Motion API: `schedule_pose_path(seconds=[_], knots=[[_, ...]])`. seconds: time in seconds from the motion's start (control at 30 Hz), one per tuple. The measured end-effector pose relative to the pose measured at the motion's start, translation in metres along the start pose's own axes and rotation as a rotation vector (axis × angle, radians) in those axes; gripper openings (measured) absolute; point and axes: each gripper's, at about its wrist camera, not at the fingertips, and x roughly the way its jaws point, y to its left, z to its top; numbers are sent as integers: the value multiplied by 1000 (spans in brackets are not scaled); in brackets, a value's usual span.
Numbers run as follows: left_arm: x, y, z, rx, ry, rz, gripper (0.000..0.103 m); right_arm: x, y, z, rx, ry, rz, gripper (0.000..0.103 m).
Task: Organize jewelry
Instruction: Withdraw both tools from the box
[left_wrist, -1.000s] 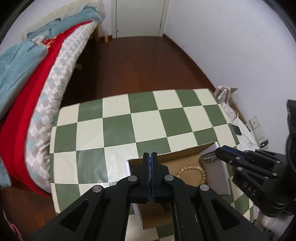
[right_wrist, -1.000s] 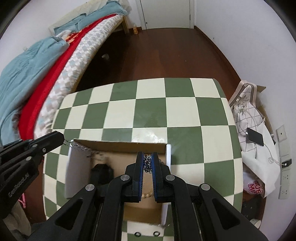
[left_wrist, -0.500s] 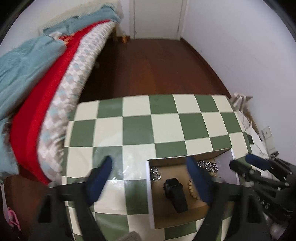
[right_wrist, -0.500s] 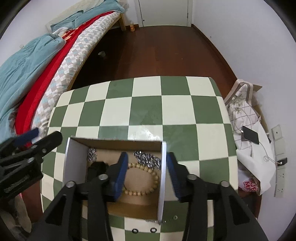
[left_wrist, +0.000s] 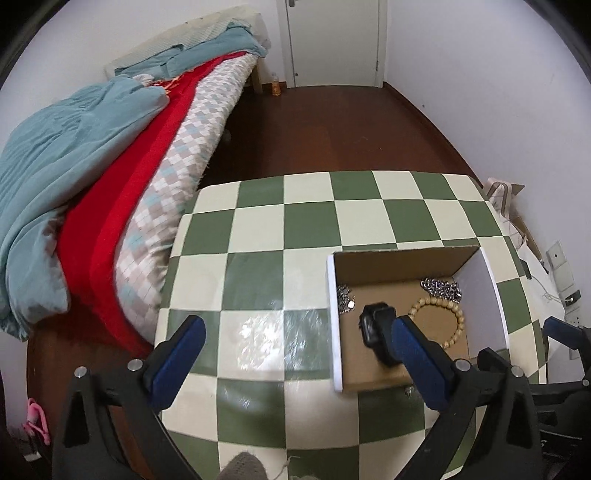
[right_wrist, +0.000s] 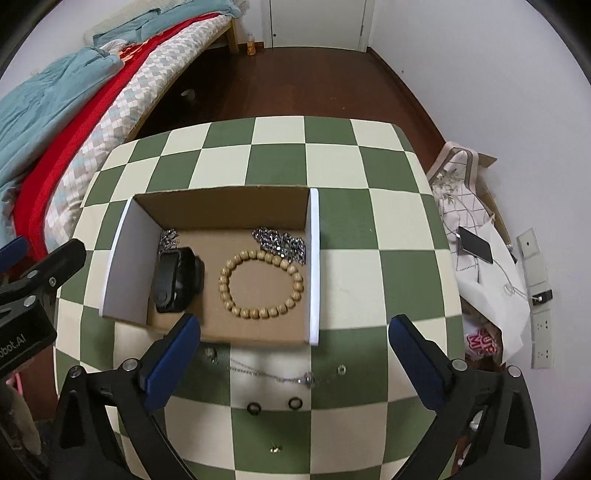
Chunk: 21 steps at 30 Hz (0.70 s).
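An open cardboard box (right_wrist: 314, 258) stands on the green and cream checked table (right_wrist: 347, 221). Inside lie a black watch (right_wrist: 175, 280), a wooden bead bracelet (right_wrist: 262, 284), a silver chain (right_wrist: 280, 242) at the back right and another silver chain (right_wrist: 168, 236) at the back left. A thin necklace (right_wrist: 266, 373), two dark rings (right_wrist: 255, 408) and a small ring (right_wrist: 341, 368) lie on the table in front of the box. My right gripper (right_wrist: 295, 325) hangs open above the box's near edge, holding nothing. My left gripper (left_wrist: 295, 328) is open and empty, left of the box (left_wrist: 334, 325).
A bed with teal and red blankets (left_wrist: 92, 177) runs along the table's left side. On the floor to the right are a white bag (right_wrist: 476, 266) with a phone (right_wrist: 474, 249) on it, and wall sockets (right_wrist: 541, 332). A tiny earring (right_wrist: 274, 448) lies near the table's front.
Both grippers went from shut to open. The silver chains they held now lie in the box, and both grippers have drawn back and up from it.
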Motion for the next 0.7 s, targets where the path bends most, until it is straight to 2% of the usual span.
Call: schedule_pose_path(seconds=[0.33,0.7], knots=[[-40,8,-28,-22,-50,26,103,-44,3,-26,-15,-75,-2,103],[-104,12,-54,-25,-159,43,103,-118,11,-58,-40,-232,-36,103]])
